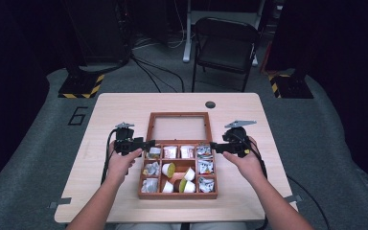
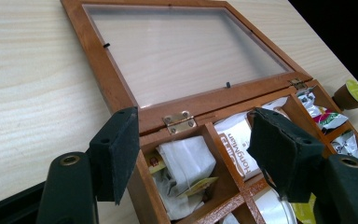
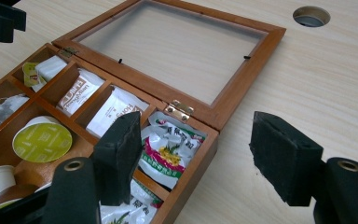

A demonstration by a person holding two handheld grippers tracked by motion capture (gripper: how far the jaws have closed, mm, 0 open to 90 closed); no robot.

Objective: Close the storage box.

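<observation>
With the wooden box (image 1: 178,163) at the centre of the table (image 1: 105,115) and its glass lid (image 1: 178,127) already laid flat open, your left hand-held gripper (image 1: 149,143) and right hand-held gripper (image 1: 212,146) flank its upper corners, both empty and part open, so closing or sorting remains.

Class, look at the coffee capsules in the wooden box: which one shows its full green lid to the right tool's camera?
The capsule in the big middle compartment, lid up; the others nearby show white sides.
</observation>
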